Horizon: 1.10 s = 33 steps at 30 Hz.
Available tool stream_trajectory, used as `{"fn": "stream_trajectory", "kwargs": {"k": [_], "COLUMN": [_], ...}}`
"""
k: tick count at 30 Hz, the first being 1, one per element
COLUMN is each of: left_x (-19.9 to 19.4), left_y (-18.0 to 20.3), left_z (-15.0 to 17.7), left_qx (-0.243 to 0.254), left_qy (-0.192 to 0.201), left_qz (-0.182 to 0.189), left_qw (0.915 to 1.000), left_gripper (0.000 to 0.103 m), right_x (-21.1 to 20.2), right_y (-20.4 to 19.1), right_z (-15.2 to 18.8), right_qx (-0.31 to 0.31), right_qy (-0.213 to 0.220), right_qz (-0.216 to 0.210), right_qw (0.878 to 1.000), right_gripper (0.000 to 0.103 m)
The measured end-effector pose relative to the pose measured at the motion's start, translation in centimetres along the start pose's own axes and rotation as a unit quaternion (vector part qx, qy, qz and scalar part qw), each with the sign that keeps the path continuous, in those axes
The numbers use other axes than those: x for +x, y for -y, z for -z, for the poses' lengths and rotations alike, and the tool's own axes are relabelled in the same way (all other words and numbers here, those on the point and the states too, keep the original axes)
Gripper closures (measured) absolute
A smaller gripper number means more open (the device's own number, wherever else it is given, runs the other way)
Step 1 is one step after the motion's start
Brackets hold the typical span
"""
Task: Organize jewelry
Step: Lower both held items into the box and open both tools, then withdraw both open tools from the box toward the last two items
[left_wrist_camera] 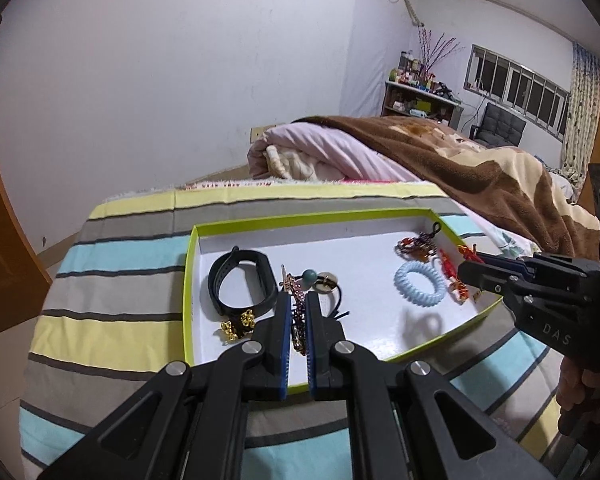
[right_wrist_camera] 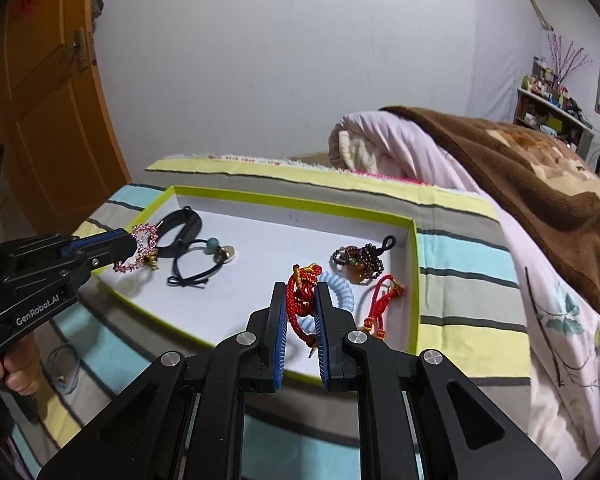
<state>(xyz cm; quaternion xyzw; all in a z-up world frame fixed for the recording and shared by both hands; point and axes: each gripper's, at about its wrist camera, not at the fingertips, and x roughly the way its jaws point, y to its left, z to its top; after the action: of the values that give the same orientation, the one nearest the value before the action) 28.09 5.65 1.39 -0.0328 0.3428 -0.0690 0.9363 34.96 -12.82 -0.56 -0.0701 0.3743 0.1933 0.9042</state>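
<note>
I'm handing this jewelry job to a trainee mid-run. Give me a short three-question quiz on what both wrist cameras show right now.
1. True or false: the left gripper grips the pink beaded bracelet.
2. The right gripper holds: A) the blue coil hair tie, B) the red cord bracelet, C) the black watch band.
3. Fill in: the dark bead bracelet lies inside the green-rimmed ____.

Key: 1 true; 2 B; 3 tray.
</note>
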Motion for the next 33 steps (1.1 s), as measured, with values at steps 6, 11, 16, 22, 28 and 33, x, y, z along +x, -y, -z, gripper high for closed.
{"fn": "stream_trajectory", "kwargs": {"k": [6,11,16,22,28,33], "left_x": [1.5,2.2,2.7,2.4,1.8,1.0], "left_y": [-0.6,-0.8,-1.1,-1.1,-1.0,-0.8], "left_z": [0.6,0.9,1.0,1.1,1.0,1.2], "left_qx": [-0.003,-0.006,-0.013,-0.011,-0.010,-0.008], "left_qy": [-0.021,-0.035,-0.046,-0.047,-0.044,-0.041], "left_qz": [-0.003,-0.001,0.002,0.002,0.001,0.003], "left_qw": [0.9998,0.9994,0.9989,0.9989,0.9990,0.9991], "left_gripper": [0.096,0.096,0.096,0.096,0.095,0.086], "right_x": [2.0,2.9,3.2,2.6,1.4,0.0], "right_y": [0.4,0.6,0.8,0.9,0.8,0.7], "right_z": [0.5,0.7,0.9,0.8,0.7,0.8], "right_qx": [0.002,0.005,0.011,0.016,0.018,0.021], "right_qy": [-0.021,-0.033,-0.044,-0.038,-0.023,-0.010], "right_qz": [0.000,0.000,-0.004,-0.010,-0.014,-0.016], "right_qw": [1.000,0.999,0.999,0.999,0.999,1.000], "right_gripper": [0.090,0.090,0.089,0.077,0.077,0.076]}}
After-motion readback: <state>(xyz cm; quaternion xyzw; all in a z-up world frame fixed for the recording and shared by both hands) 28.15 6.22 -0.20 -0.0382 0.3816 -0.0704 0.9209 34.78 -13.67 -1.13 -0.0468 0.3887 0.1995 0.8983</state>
